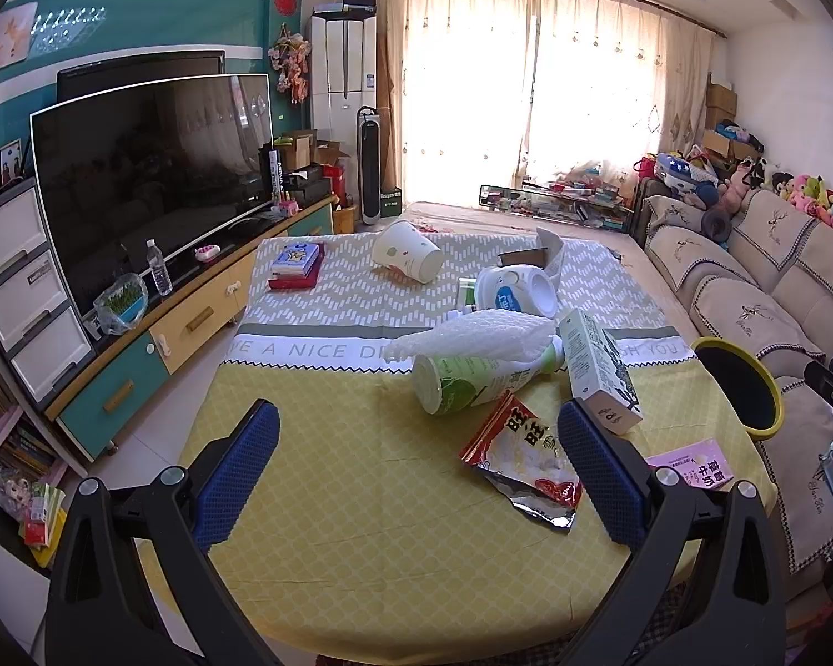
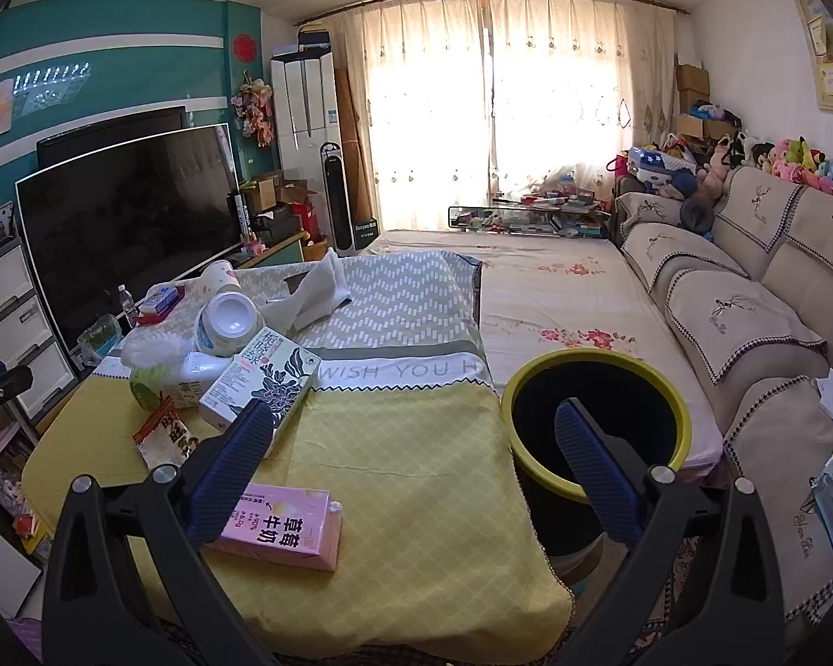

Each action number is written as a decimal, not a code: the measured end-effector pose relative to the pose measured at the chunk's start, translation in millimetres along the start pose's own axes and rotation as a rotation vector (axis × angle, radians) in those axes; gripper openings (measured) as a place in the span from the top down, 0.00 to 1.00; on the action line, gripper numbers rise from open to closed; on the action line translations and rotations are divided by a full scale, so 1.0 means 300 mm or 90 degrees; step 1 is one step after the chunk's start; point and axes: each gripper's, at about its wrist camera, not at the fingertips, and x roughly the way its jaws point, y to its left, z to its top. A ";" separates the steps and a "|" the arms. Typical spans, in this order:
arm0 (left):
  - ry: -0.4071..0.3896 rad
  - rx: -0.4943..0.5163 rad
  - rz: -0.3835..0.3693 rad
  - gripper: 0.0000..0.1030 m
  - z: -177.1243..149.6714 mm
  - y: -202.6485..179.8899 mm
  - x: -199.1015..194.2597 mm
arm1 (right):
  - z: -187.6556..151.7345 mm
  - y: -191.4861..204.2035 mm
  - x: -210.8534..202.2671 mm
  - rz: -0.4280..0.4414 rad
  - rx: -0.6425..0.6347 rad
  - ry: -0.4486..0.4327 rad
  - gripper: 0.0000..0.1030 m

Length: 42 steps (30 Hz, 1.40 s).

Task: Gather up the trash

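Note:
Trash lies on the yellow tablecloth (image 1: 361, 499): a red snack wrapper (image 1: 522, 460), a tipped green-labelled bottle (image 1: 472, 383), a white drink carton (image 1: 597, 369), bubble wrap (image 1: 472, 333), a white jug (image 1: 513, 291) and a paper cup (image 1: 408, 258). A pink milk carton (image 2: 283, 527) lies near the table's front edge. A yellow-rimmed black bin (image 2: 594, 433) stands right of the table. My left gripper (image 1: 416, 472) is open above the cloth, the wrapper by its right finger. My right gripper (image 2: 411, 472) is open, the pink carton under its left finger, the bin behind its right finger.
A TV (image 1: 150, 177) on a low cabinet (image 1: 194, 333) runs along the left. A beige sofa (image 2: 749, 333) with plush toys lines the right wall. Books (image 1: 297, 266) lie at the table's far left. A low bed-like platform (image 2: 555, 288) lies beyond the bin.

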 end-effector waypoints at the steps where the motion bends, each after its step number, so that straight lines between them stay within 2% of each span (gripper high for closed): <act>1: 0.000 0.000 0.000 0.04 -0.001 0.001 0.000 | 0.002 -0.002 0.002 0.000 0.000 0.001 0.06; 42: 0.015 -0.003 0.001 0.04 -0.012 0.004 0.027 | -0.011 -0.011 0.034 0.003 0.001 0.016 0.06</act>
